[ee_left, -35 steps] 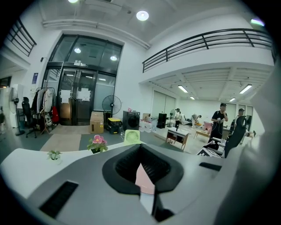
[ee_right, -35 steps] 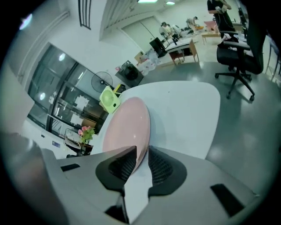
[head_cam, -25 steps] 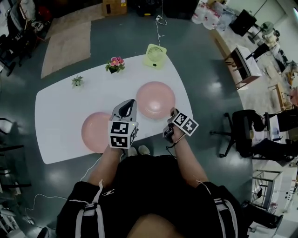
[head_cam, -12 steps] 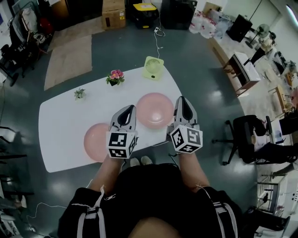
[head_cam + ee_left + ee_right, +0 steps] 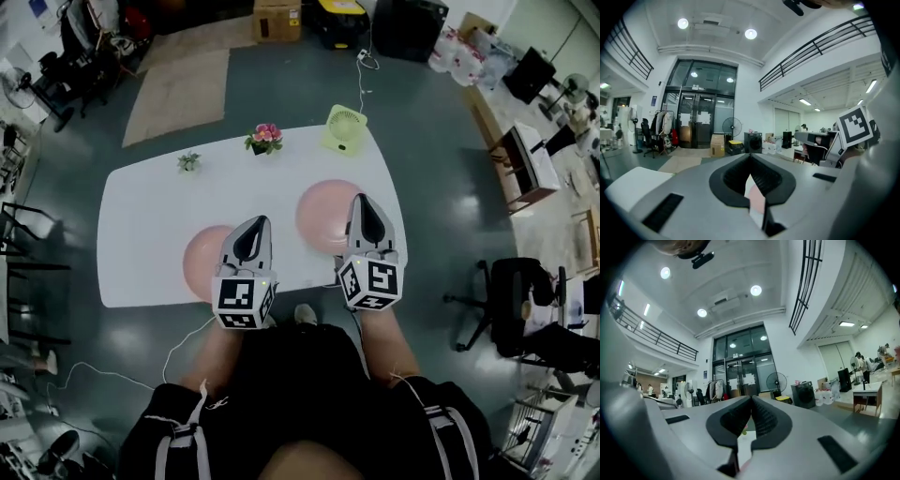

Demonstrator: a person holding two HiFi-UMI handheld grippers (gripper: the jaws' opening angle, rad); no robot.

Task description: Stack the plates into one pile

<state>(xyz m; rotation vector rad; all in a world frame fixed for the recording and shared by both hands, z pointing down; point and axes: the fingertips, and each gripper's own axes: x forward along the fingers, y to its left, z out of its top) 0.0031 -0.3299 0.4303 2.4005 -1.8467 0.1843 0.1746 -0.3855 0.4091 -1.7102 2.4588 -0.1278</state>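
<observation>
Pink plate [image 5: 202,264] lies below the left claw [image 5: 260,222], to its left; a second plate [image 5: 321,216] lies just left of the right claw [image 5: 361,200], both on the table [image 5: 141,234]. Both claws' jaws are closed, empty.

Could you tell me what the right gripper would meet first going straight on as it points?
Probably nothing nearby: the right gripper points level above the right-hand pink plate; the green fan lies near its line, though height is unclear.

pink plates [image 5: 323,211]: smooth, matt | table [image 5: 150,225]: smooth, white | floor [image 5: 422,122]: glossy, reflective
</observation>
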